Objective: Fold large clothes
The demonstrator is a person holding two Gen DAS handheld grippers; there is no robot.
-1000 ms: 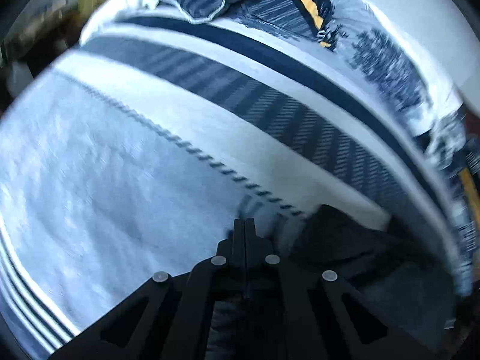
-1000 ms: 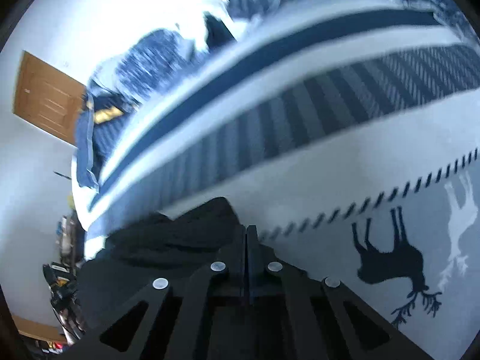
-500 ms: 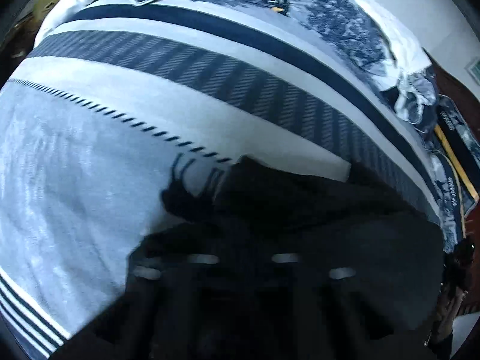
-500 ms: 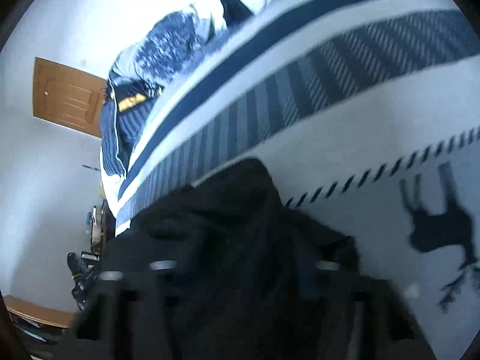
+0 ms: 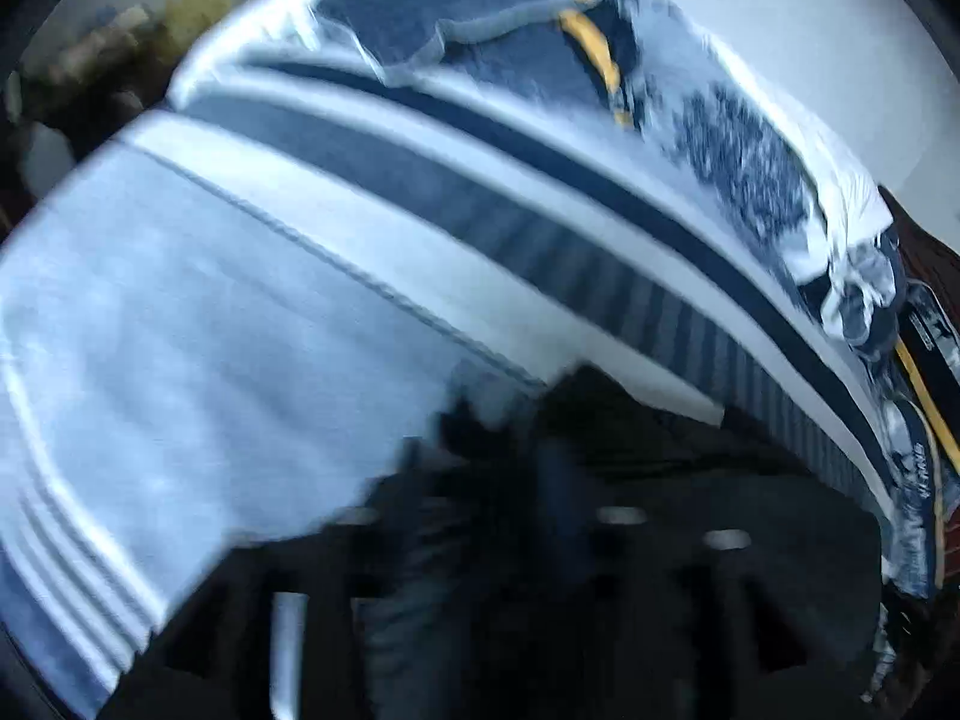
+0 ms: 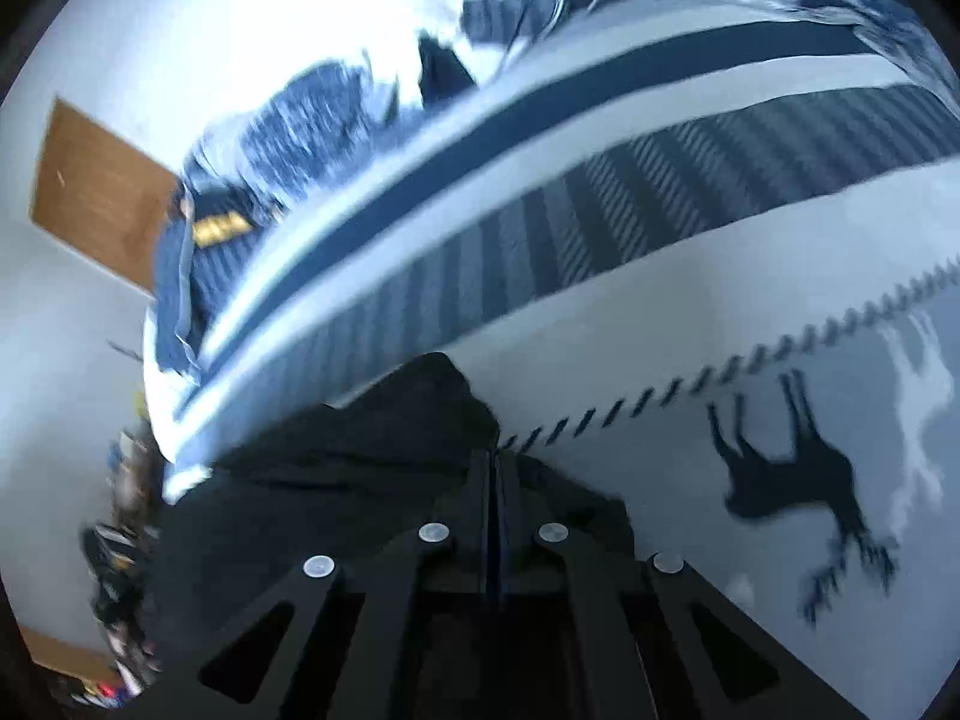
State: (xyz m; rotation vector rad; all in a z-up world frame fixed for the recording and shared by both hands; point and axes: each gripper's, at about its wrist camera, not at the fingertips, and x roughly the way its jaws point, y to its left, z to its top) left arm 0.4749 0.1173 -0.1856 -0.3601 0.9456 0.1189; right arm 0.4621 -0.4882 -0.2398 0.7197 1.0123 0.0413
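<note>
**Dark garment at the near edge of the bed, left fingers letting go**

While the left gripper (image 5: 516, 540) is smeared by motion blur, its fingers show well apart, having just been opening; whether any cloth is between them I cannot tell, though nothing looks pinched. The right gripper (image 6: 495, 480) has its fingers pressed together in a thin seam, the black cloth bunched around the tips; a fold may be caught there, but the pads are hidden, so a hold is not certain.

Judgement on the step: one fold looks laid down. To do it well, lift each gripper straight clear so the fabric is not dragged, then take the next edge at two matching corners and keep the hem taut and level while carrying it over.

The large black soft-fabric garment (image 6: 360, 468) lies just ahead of both grippers, on the near part of the bed, in a low mound with a raised peak; matte, limp, no pattern visible.

Under and beyond it: the blue-and-white striped bedspread (image 6: 630, 240) with a dark deer print (image 6: 792, 480). Farther off, rumpled blue bedding with a yellow band (image 5: 588, 48), then a brown wooden door (image 6: 96, 192).
</note>
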